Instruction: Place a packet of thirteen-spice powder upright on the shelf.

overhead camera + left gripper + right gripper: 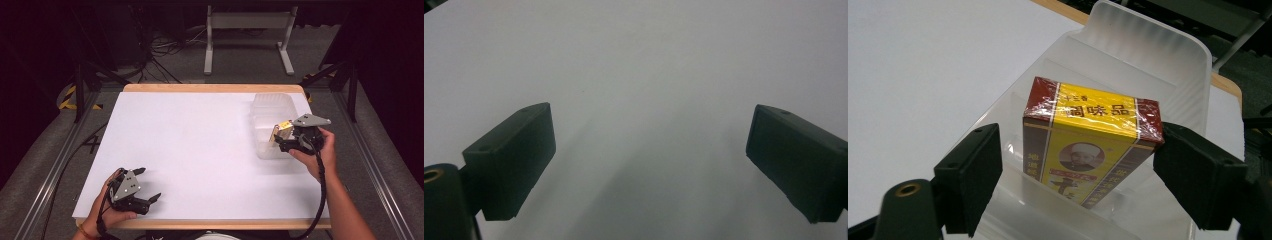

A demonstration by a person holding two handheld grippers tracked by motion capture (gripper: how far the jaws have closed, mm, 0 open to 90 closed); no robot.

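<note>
Care matters most at the right gripper (pixel 1075 165), whose jaws stand apart on either side of the yellow-and-maroon box (pixel 1088 147) — the right jaw touching or nearly touching its corner, the left one clear of it — while the box stands tilted in the clear plastic bin (pixel 262 106) near the table's far right; I judge the hand should draw back straight so nothing tips. The left gripper (pixel 145 186) rests near the front left with its jaws wide apart over bare white table (pixel 200 150) — beyond lie grey floor, loose cables and a metal stand (pixel 247 35) in a dim room.
</note>
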